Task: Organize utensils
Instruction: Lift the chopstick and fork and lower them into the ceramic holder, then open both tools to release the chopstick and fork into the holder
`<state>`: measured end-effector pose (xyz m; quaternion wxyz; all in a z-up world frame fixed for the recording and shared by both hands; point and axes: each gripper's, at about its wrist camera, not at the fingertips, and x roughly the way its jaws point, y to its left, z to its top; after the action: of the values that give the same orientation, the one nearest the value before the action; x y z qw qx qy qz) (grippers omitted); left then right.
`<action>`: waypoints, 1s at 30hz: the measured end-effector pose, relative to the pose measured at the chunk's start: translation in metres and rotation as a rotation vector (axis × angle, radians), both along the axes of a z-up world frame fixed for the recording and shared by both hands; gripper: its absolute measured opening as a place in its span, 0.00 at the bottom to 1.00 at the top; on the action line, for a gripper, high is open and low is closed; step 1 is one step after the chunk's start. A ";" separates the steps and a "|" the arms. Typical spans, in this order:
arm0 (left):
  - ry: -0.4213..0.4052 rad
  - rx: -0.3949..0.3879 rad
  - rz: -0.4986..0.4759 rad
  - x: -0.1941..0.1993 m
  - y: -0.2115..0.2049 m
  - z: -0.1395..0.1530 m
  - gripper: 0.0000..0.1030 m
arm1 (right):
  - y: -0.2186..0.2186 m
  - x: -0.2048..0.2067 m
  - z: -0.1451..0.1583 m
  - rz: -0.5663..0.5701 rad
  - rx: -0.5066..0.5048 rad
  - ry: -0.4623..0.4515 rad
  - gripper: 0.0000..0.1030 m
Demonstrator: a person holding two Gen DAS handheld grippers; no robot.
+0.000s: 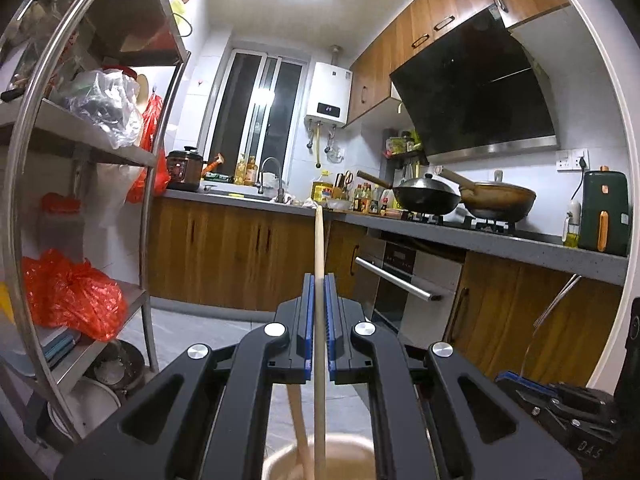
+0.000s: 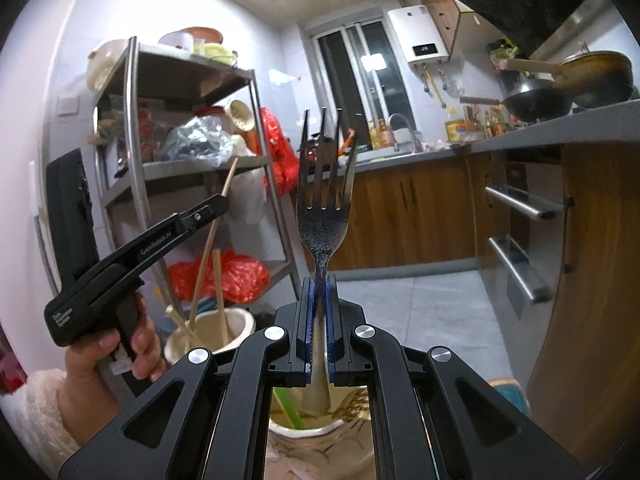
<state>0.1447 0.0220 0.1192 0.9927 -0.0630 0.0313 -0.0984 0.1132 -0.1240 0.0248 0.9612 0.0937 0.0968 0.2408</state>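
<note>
My left gripper (image 1: 319, 280) is shut on a wooden chopstick (image 1: 319, 240) that points upright, its lower end over a beige holder cup (image 1: 348, 454) holding another chopstick (image 1: 298, 424). From the right wrist view the left gripper (image 2: 218, 204) holds that chopstick (image 2: 229, 178) above the cream cup (image 2: 240, 320), which holds several chopsticks. My right gripper (image 2: 319, 284) is shut on a metal fork (image 2: 324, 200), tines up, its handle end over a glass jar (image 2: 320, 446) with a green stick inside.
A steel shelf rack (image 1: 140, 152) with red bags (image 1: 72, 296) stands at left. The counter (image 1: 480, 236) with woks (image 1: 428, 196), sink and bottles runs along the back and right. An oven handle (image 1: 396, 280) juts out. Grey tile floor lies below.
</note>
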 end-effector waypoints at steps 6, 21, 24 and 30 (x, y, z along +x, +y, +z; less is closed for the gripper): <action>0.010 0.018 0.015 -0.028 0.005 -0.023 0.04 | 0.006 0.000 -0.010 0.011 -0.035 0.025 0.06; 0.123 0.083 -0.033 -0.053 0.008 -0.054 0.05 | 0.023 0.004 -0.031 -0.009 -0.160 0.093 0.06; 0.138 0.090 -0.033 -0.054 0.009 -0.058 0.05 | 0.024 0.005 -0.035 -0.009 -0.172 0.113 0.06; 0.137 0.098 -0.036 -0.059 0.010 -0.060 0.05 | 0.028 0.002 -0.039 -0.014 -0.193 0.119 0.06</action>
<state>0.0860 0.0317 0.0596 0.9881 -0.0203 0.1052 -0.1100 0.1154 -0.0959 -0.0143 0.9599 0.0156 0.1760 0.2177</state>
